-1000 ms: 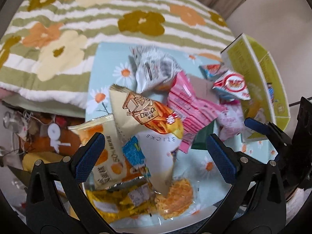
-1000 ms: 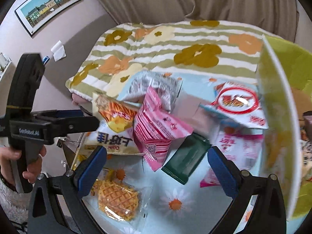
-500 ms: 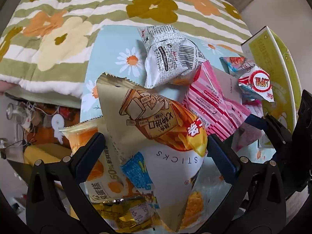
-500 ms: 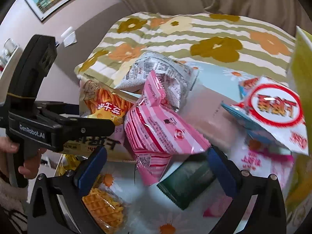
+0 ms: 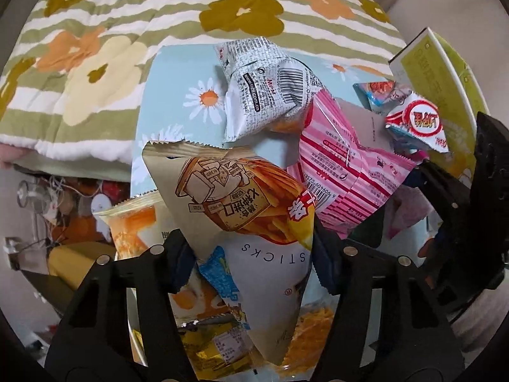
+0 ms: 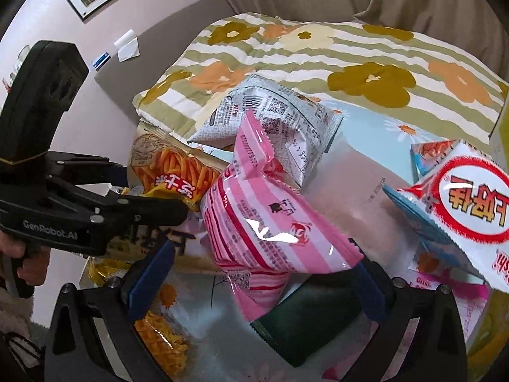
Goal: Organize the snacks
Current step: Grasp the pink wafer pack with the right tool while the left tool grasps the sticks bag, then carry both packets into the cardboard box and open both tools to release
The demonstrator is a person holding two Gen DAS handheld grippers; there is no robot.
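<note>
Beyond both sets of jaws, a striped floral quilt (image 5: pixel 133 41) is lying across the background, with a pale blue daisy-print table (image 5: pixel 171 95) in front of it carrying the heap of snacks. A yellow-green box (image 5: pixel 445 73) is standing open to the right of the left gripper's fingers.

The left gripper (image 5: pixel 251 254) is pinching the beige sticks bag (image 5: pixel 241 203) by its lower white part, the blue pads pressing in from both sides while the bag's printed top is fanning out ahead of the jaws. Just right of those jaws, the pink striped packet (image 6: pixel 270 222) is lying on the pile; in the right wrist view it is sitting directly ahead of and partly between the right gripper (image 6: pixel 254 273), whose jaws are standing wide apart and gripping nothing. A grey-white printed bag (image 6: pixel 286 121) is resting farther ahead. A dark green packet (image 6: pixel 315 318) is lying low between the right jaws, and a red-and-white pouch (image 6: pixel 464 203) is leaning off to their right.
</note>
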